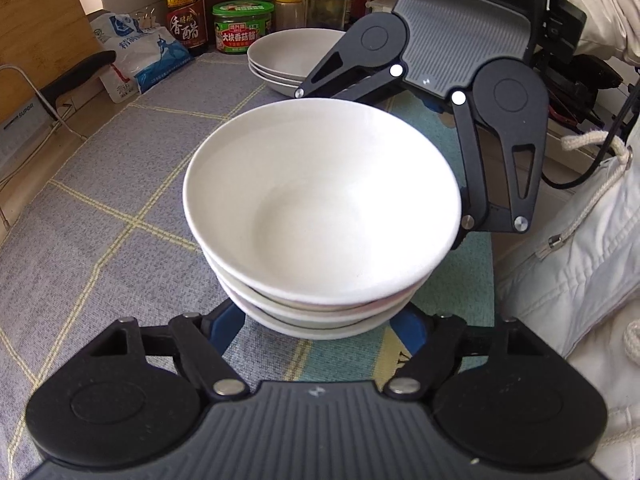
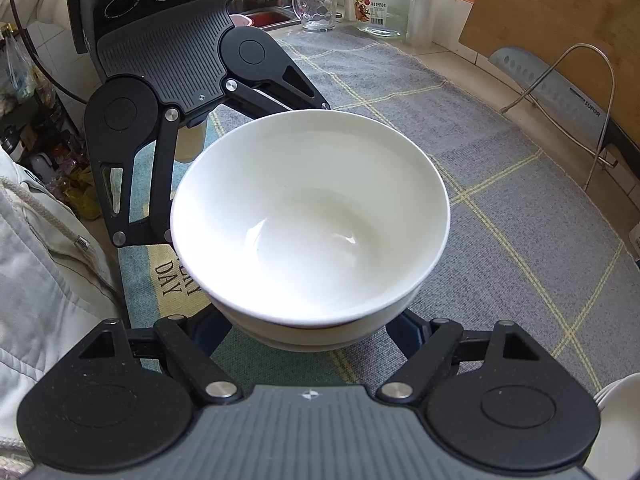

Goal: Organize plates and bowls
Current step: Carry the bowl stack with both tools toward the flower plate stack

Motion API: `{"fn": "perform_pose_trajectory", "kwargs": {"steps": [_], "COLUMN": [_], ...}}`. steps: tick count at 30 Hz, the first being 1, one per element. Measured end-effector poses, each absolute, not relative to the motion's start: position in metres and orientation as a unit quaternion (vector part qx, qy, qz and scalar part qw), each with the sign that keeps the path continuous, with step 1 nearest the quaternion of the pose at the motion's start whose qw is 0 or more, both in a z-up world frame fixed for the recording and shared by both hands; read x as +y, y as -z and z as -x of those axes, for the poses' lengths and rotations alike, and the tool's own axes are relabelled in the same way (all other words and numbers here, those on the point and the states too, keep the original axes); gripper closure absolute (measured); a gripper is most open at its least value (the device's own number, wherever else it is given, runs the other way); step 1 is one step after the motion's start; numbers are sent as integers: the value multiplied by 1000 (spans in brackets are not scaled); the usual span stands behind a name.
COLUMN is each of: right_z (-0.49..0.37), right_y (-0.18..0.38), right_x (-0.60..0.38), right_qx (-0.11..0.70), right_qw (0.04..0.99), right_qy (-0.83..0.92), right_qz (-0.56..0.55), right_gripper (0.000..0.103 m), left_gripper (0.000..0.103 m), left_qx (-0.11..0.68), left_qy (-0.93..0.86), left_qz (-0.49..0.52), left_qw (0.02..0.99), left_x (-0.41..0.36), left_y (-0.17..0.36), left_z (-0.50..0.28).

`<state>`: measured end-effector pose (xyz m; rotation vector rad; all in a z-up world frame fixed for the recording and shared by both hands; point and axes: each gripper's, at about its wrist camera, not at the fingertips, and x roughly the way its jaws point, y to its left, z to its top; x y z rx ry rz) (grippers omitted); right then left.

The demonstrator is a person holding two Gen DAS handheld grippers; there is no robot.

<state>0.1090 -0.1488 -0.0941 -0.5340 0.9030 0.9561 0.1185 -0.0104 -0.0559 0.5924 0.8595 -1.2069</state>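
Observation:
A stack of white bowls (image 1: 320,208) stands in the middle of the grey checked mat (image 1: 120,200); in the right wrist view the bowl stack (image 2: 312,216) fills the centre. My left gripper (image 1: 316,326) reaches in from the near side. Its blue fingers (image 1: 224,322) lie against both sides of the lowest bowls, shut on the stack, with the tips hidden beneath. My right gripper (image 2: 312,334) does the same from the opposite side, blue fingers (image 2: 402,330) pressed to the lower bowl. A second stack of shallow white dishes (image 1: 288,60) sits farther back.
Behind the dishes stand a vinegar bottle (image 1: 185,8), a green-lidded jar (image 1: 242,28) and a salt bag (image 1: 140,56). A cleaver (image 2: 548,84) on a wire rack and a wooden board (image 2: 560,24) line one wall. A glass mug (image 2: 316,6) and a jar (image 2: 380,0) stand by the sink. A person's white jacket (image 1: 580,260) borders the counter.

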Motion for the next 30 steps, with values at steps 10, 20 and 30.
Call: {"fn": "perform_pose_trajectory", "kwargs": {"steps": [10,20,30], "right_z": [-110,-110,-109], "right_y": [95,94,94], "right_x": [-150,-150,-148], "right_qx": [417,424,429], "right_qw": [760,760,762], "right_qy": [-438,-433,-426], "right_qz": [240,234,232], "right_gripper": [17,16,17], "left_gripper": [24,23,24], "left_qx": [389,394,382], "left_qy": [555,564,569], "left_qz": [-260,-239,-239], "left_qw": [687,685,688], "left_x": [-9,-5,-5], "left_y": [55,52,54], "left_z": [-124,-128,-129]}}
